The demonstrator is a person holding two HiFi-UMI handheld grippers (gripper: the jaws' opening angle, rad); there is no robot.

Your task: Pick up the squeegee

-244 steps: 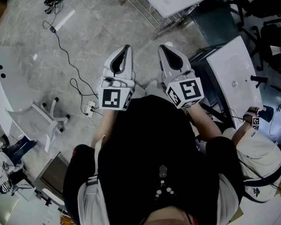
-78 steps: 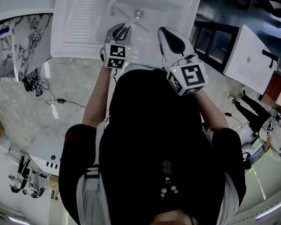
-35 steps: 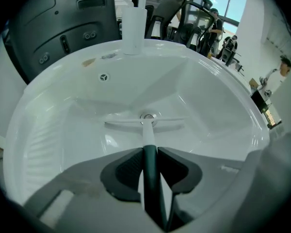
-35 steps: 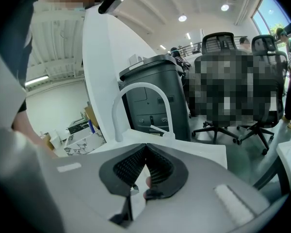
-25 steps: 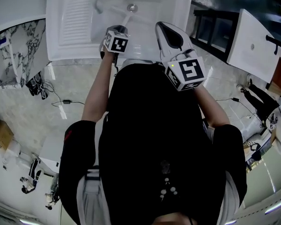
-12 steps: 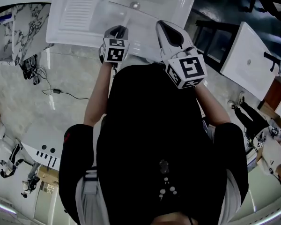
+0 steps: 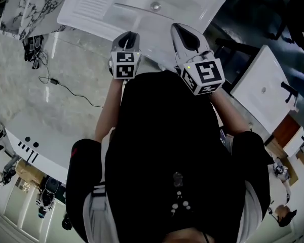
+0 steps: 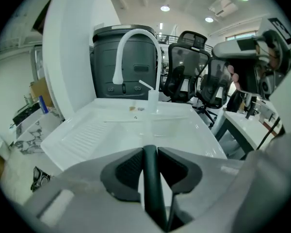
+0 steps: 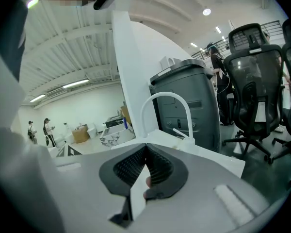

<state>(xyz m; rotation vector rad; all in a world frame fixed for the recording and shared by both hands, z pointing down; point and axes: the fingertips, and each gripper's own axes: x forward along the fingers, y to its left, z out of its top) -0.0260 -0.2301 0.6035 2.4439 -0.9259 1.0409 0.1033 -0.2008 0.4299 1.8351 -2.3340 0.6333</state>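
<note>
While the left gripper [image 8: 149, 150] squeezes the dark squeegee [image 8: 153, 193] between its pads, the right gripper [image 9: 146, 148] beside it is pinched closed on nothing. The white sink [image 8: 87, 135] edge lies just ahead. Open floor [image 7: 50, 100] lies left. Only the gripper views show the faucet [image 8: 136, 47] beyond.

Probably a lab or test hall: freestanding sinks [image 7: 91, 9], office chairs [image 8: 189, 57], strip lights [image 9: 75, 84] overhead.

Black short-sleeved top [image 7: 167, 135]; pale-grey left gripper [image 7: 130, 35], right gripper [image 7: 178, 28]; black-white marker cubes [image 7: 205, 76].
</note>
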